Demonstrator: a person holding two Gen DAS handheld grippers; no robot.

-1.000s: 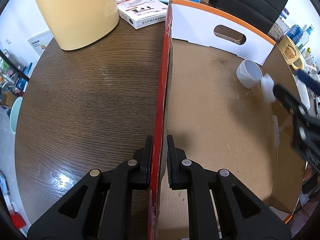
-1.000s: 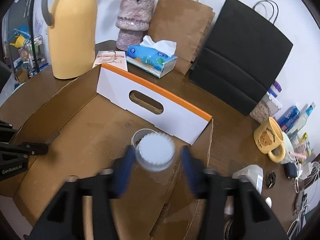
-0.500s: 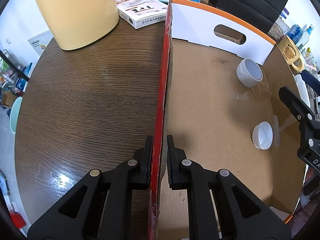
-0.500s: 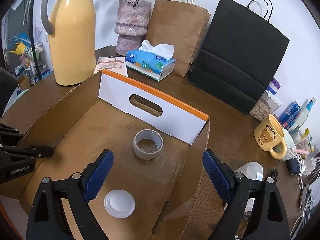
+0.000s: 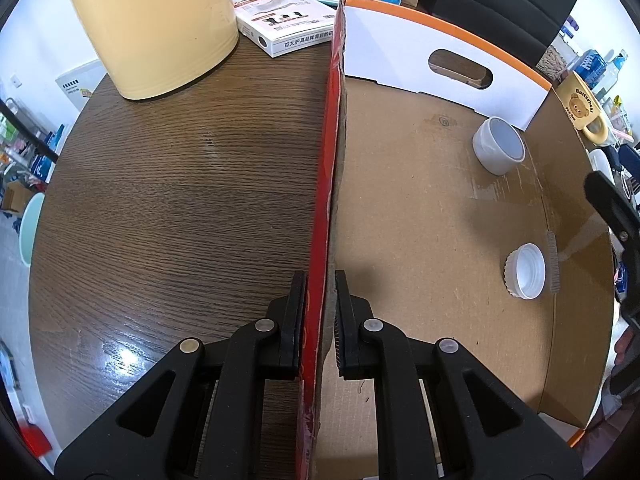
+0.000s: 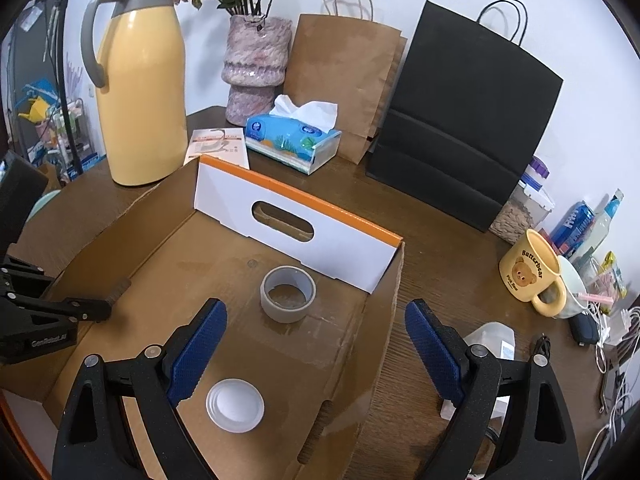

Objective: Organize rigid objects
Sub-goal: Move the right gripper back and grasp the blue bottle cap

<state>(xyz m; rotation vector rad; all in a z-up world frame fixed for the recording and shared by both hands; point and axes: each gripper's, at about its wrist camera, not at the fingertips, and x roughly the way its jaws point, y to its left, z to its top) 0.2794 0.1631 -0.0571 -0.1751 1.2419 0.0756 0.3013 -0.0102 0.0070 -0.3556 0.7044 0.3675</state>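
An open cardboard box (image 6: 328, 240) with a white, orange-edged end wall stands on the dark wooden table. On its floor lie a grey tape roll (image 6: 288, 294) (image 5: 498, 146) and a white ribbed lid (image 6: 235, 404) (image 5: 525, 271), apart from each other. My left gripper (image 5: 320, 320) is shut on the box's red-faced side wall (image 5: 330, 152); it also shows at the left of the right wrist view as the left gripper (image 6: 108, 304). My right gripper (image 6: 316, 308) hangs open above the box's near right wall with nothing between its blue pads; the lid lies below its left finger.
Behind the box stand a yellow jug (image 6: 140, 100), a pink vase (image 6: 256, 68), a tissue box (image 6: 292, 140), a small white carton (image 5: 286, 28) and brown and black paper bags. To the right are a yellow bear mug (image 6: 528, 272), a translucent bottle (image 6: 490, 338) and cables.
One second ago the right gripper held the white lid over the box. It has let go and opened wide; the lid now lies on the box floor. The left gripper has not moved.
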